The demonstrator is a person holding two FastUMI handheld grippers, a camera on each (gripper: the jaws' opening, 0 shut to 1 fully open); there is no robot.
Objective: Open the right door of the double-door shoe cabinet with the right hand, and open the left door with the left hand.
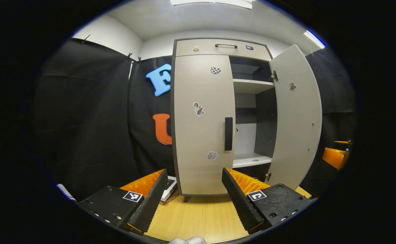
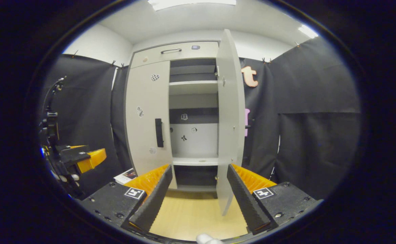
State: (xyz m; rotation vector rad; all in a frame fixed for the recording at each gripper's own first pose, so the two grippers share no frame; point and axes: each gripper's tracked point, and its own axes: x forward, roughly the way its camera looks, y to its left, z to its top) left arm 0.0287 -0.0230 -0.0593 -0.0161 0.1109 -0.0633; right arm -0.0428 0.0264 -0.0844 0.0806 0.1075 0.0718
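Both grippers, left (image 1: 194, 198) and right (image 2: 198, 200), hang spread and empty before the cabinet (image 1: 201, 51) (right door (image 1: 297, 118) swung wide, left door (image 1: 201, 125) closed) on a wooden floor (image 1: 201, 213).

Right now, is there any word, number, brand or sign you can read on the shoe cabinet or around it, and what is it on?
No text can be read here.
Stickers on the shoe cabinet left door: pictures, no words.
Badge on the top drawer: too small to read.
Square markers: black-and-white patterns, no words.
Booklet on the floor: too blurred to read.
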